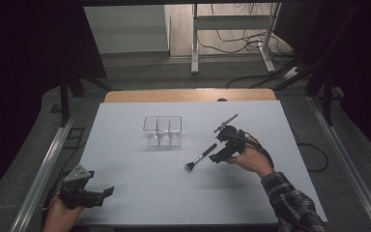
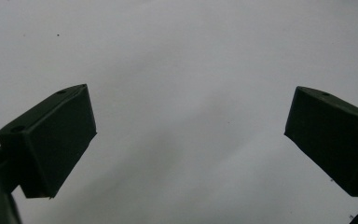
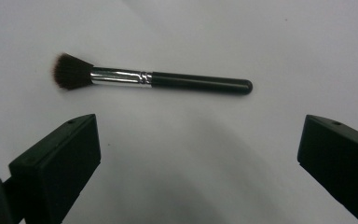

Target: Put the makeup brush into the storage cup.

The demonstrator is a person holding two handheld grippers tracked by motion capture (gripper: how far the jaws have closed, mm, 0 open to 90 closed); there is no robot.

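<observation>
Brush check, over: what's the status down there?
Right tool open, just short of the makeup brush. Left tool open, idle. Brush flat on table, clear organiser beyond. Nothing blocking.

We wear a dark plaid flannel sleeve (image 1: 292, 200) on our right arm; our left tongs (image 1: 107, 192) are black under a grey three-cornered plate (image 1: 78, 173), our right tongs (image 1: 214, 157) black and cabled.

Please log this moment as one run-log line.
right tool: open, near black-handled makeup brush | left tool: open, idle | clear plastic divided organizer: untouched
</observation>
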